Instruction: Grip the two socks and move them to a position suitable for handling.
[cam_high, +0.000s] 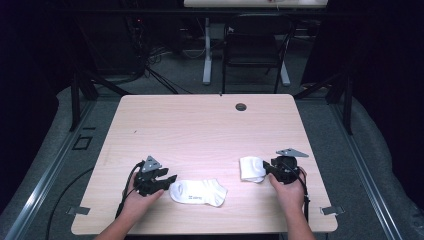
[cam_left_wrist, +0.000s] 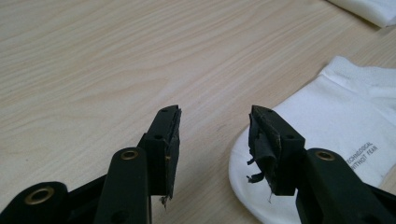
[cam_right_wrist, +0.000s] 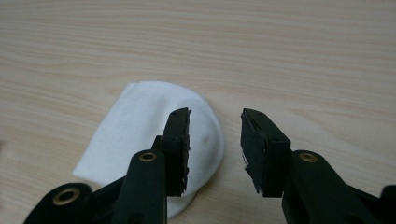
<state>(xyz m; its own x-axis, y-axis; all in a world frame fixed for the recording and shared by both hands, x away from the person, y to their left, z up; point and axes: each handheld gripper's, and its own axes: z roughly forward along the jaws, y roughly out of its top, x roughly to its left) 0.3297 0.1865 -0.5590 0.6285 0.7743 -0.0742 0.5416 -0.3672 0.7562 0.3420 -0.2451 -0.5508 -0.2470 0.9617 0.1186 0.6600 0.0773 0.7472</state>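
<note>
Two white socks lie on the wooden table (cam_high: 200, 125). One sock (cam_high: 198, 192) lies flat near the front edge, with grey lettering on it (cam_left_wrist: 345, 140). My left gripper (cam_high: 170, 179) (cam_left_wrist: 215, 140) sits just left of its toe, jaws open, with bare wood between them. The other sock (cam_high: 251, 168) (cam_right_wrist: 149, 140) lies folded at the right. My right gripper (cam_high: 266, 167) (cam_right_wrist: 215, 140) is at its right edge, jaws open, one jaw over the sock and nothing pinched.
A round cable hole (cam_high: 241, 106) sits near the table's far edge. A dark chair (cam_high: 254, 47) and a desk leg (cam_high: 207, 50) stand beyond the table. Black cables (cam_high: 125, 192) trail from the left gripper over the front edge.
</note>
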